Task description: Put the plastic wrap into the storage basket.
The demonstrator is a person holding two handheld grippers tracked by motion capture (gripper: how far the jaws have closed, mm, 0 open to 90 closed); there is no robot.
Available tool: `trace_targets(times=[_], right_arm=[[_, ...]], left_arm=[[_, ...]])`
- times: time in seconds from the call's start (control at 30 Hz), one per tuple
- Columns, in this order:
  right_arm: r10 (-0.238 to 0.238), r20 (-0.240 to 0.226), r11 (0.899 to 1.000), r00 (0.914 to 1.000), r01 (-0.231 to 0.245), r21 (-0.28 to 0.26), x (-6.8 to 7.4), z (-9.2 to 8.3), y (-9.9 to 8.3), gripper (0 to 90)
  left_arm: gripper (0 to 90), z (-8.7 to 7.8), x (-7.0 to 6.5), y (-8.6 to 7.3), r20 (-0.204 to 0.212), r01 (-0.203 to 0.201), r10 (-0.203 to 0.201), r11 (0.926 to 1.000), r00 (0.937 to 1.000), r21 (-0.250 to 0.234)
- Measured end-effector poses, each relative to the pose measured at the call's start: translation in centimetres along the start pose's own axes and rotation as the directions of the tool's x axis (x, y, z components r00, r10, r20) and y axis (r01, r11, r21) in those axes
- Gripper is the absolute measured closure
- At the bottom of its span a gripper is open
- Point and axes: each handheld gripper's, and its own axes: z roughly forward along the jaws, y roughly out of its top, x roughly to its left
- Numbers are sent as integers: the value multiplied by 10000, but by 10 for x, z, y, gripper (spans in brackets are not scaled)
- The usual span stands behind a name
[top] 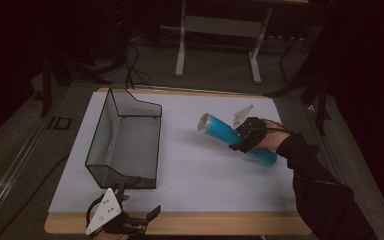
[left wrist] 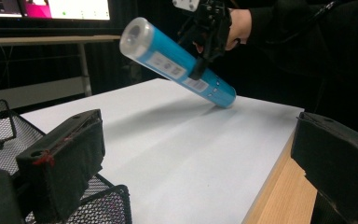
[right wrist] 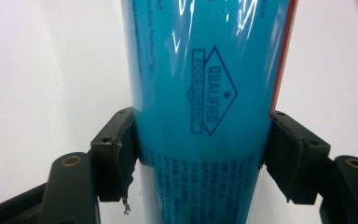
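A long blue tube (top: 232,137) with a clear cap is tilted over the white sheet at the right, its lower end touching the sheet. My right gripper (top: 246,135) is shut on the tube's middle; its jaws press both sides of the blue tube (right wrist: 205,107) in the right gripper view. The tube (left wrist: 177,65) and the right gripper (left wrist: 205,44) also appear far off in the left gripper view. My left gripper (top: 137,212) stands open at the table's front edge, beside the black mesh basket (top: 125,142), with nothing between its pads (left wrist: 70,158).
The mesh basket (left wrist: 0,140) lies on the sheet's left half, open side up. A white sheet (top: 195,170) covers the wooden table (top: 180,223). A table frame (top: 220,30) and cables lie on the floor behind. A person's dark sleeve (top: 320,185) enters at the right.
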Motion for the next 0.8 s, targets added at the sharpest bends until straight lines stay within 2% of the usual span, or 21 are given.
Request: trace_targets(times=[0.07,0.1,0.17,0.27,0.3,0.33,0.5,0.53,0.6,0.7,0.8], right_arm=[[487,268,9984,9985,-479,-293,-3,1,-3,320],[877,527,9954,9948,-854,-442,-6,2,-6,319],[1316,758,9901,9884,-1272,-600,-10,4,-8,320],[1874,946,9807,9777,-1807,-749,-17,7,-10,320],[2150,979,9751,9717,-2079,-777,-19,9,-10,319],[2277,1019,9724,9684,-2205,-768,-21,10,-10,319],[3239,1219,9461,9382,-3213,-405,-35,19,-7,319],[3239,1219,9461,9382,-3213,-405,-35,19,-7,319],[3619,1402,9319,9216,-3615,-290,-43,28,-7,319],[3979,1478,9167,9055,-3989,-242,-51,40,-9,319],[4179,1448,9064,8969,-4223,0,-56,50,-10,318]], left_arm=[[34,0,0,0,13,-18,18,10000,10000,-21],[34,0,0,1,14,-31,31,10000,10000,-25],[34,0,0,1,13,-39,39,10000,10000,-49],[34,0,0,1,43,-32,32,10000,10000,-52],[34,0,0,1,46,-24,24,10000,10000,-48],[34,0,-1,1,51,-36,36,10000,10000,-46],[34,-1,-1,1,95,-19,19,10000,10000,-73],[34,-1,-1,1,95,-19,19,10000,10000,-73],[34,-1,-1,1,117,-22,23,10000,9999,-86],[34,-1,-1,1,126,-33,34,10000,9999,-74],[35,-2,-1,1,158,-14,15,10000,9999,-74]])
